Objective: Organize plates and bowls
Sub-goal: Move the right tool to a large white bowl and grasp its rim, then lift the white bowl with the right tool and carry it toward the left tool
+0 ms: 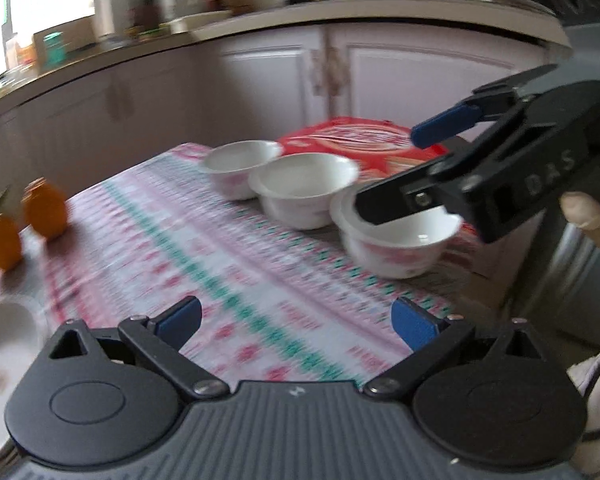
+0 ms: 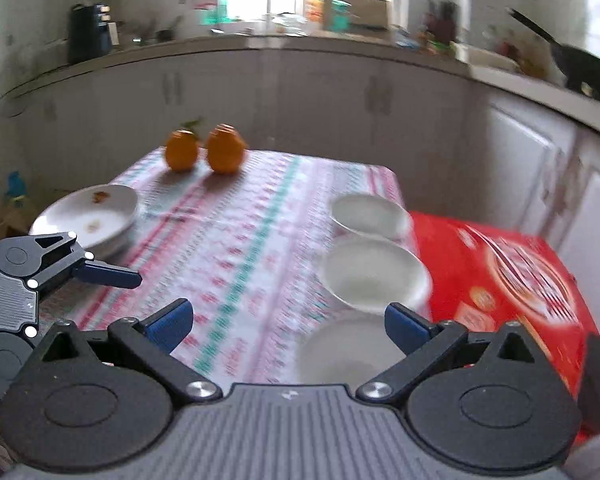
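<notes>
Left wrist view shows "DAS" on the right gripper (image 1: 388, 168), spread wide and empty above the nearest of three upright bowls (image 1: 396, 240) beside a red box (image 1: 360, 140), while right wrist view shows the left gripper (image 2: 136, 280) open and empty near stacked plates (image 2: 86, 216).

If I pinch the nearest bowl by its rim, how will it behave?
The nearest bowl looks glossy and rigid, so probably slippery between the right gripper fingers. Pinched on one side, it may tilt. It seems ceramic-like, so likely breakable if dropped.
</notes>
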